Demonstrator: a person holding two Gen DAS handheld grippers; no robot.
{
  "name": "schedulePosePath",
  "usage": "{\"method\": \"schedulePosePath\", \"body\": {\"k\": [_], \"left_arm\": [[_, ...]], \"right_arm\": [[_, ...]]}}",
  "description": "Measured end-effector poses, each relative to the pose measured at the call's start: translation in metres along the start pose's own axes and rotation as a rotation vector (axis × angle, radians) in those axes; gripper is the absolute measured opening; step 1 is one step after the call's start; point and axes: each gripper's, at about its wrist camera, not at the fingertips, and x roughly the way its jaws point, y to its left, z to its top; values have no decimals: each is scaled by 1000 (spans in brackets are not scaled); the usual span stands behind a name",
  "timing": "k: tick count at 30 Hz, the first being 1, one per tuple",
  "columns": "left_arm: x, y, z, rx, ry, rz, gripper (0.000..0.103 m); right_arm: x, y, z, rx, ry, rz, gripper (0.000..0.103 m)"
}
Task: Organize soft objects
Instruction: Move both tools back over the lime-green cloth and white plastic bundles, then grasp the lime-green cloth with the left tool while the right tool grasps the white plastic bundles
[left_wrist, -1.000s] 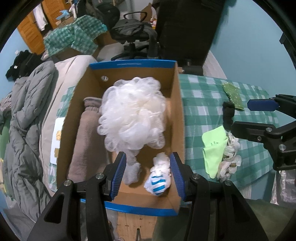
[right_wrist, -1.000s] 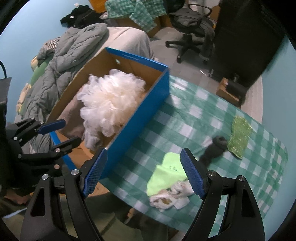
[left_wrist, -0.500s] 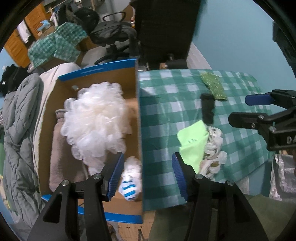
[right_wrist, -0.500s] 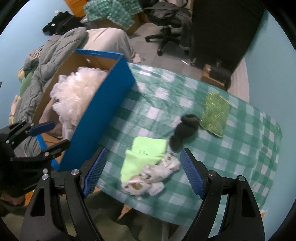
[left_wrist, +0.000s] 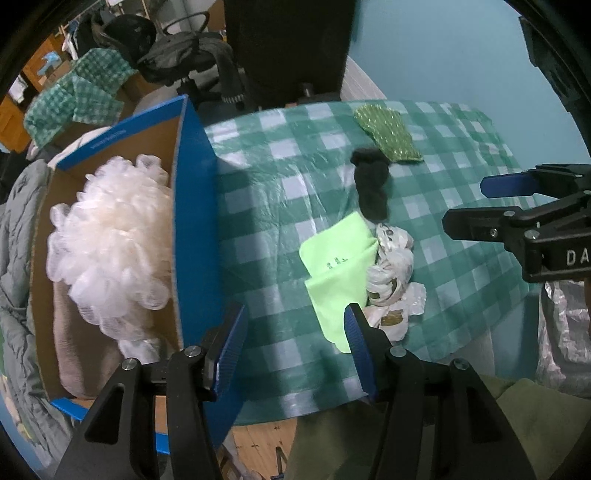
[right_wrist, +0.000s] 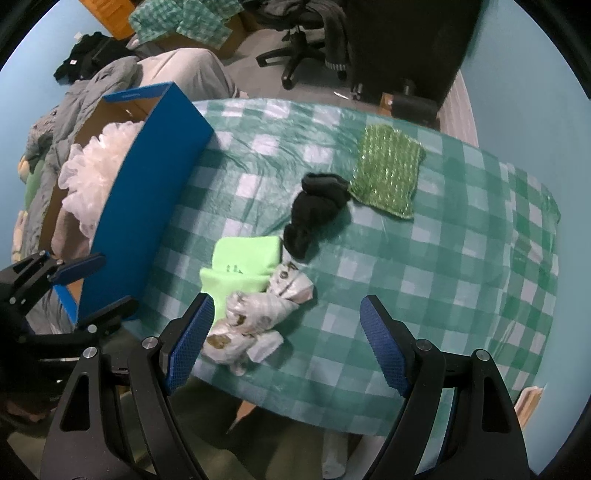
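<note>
A rolled black sock (right_wrist: 314, 216) lies on the tabletop (right_wrist: 461, 258) with its long axis running from the near left toward the far right, its far end touching the corner of a green knitted cloth (right_wrist: 388, 170) that glints with shiny thread. The sock's near end touches a folded lime-green cloth (right_wrist: 243, 262), soft and smooth, with small dark marks on it. Against that cloth's near edge lies a crumpled white plastic bag (right_wrist: 255, 317) with brown print, stretched from the near left to the far right.

The tabletop wears a green and white checked cover with a glossy, wrinkled sheen. At its left edge stands a cardboard box (left_wrist: 192, 206), blue outside and brown inside, its long side running away from the cameras. Inside sit a frilly white mesh bath puff (left_wrist: 110, 236) and a beige folded towel (left_wrist: 81, 354) beneath it.

The left claw (left_wrist: 291, 343) hovers released and empty over the near edge of the tabletop, just beside the box wall, with the lime cloth near its right finger. The right claw (right_wrist: 288, 343) is also spread wide and holds nothing, above the plastic bag.

Around are pale blue walls, a grey quilt (right_wrist: 74, 110) heaped left of the box, and a black office chair (right_wrist: 306, 40) on the floor beyond.
</note>
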Motion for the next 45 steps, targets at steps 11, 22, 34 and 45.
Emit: {"method": "schedulePosePath", "body": {"k": [11, 22, 34, 45], "left_arm": [[33, -4, 0, -26, 41, -24, 56], [54, -3, -1, -32, 64, -28, 56], [65, 2, 1, -27, 86, -38, 56], [75, -2, 9, -9, 105, -61, 62]], "right_arm": [[35, -1, -7, 36, 52, 23, 82], [69, -5, -5, 100, 107, 35, 82], [102, -1, -9, 111, 173, 30, 74], [103, -17, -26, 42, 157, -69, 62]]}}
